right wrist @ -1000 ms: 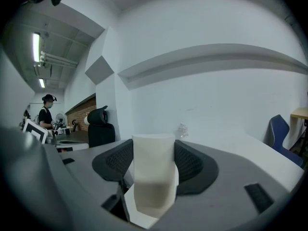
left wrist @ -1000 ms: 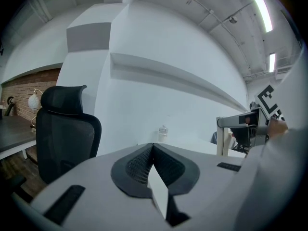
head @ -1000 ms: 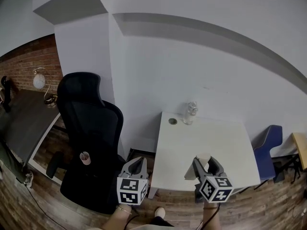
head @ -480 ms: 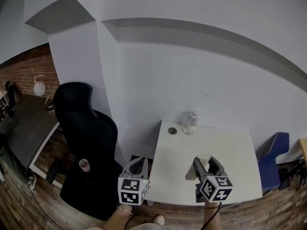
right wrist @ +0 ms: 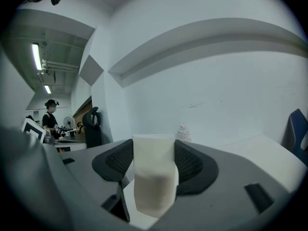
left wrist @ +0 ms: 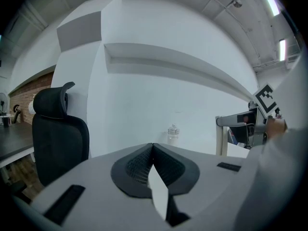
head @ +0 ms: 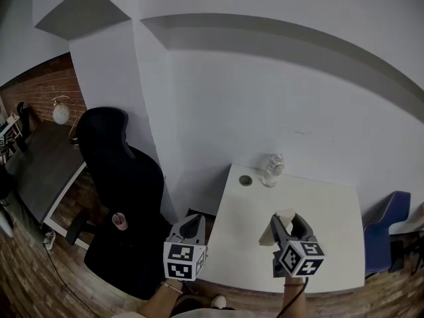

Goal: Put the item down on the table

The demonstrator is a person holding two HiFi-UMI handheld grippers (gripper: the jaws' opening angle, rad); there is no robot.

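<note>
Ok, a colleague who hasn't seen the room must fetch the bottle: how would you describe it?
Find the white table against the white wall. At its far edge, toward the left corner, stands the bottle: clear and upright, unlike the flat round disc beside it.

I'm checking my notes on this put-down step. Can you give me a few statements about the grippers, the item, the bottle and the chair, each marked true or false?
1. The right gripper is shut on a white item. True.
2. The left gripper holds something too. False: its jaws are together with nothing between them.
3. A clear bottle stands at the far side of the table, near the wall. True.
4. The white item lies on the table. False: it is clamped in the right gripper, not set down.
5. The black chair stands to the right of the table. False: it is to the left.
</note>
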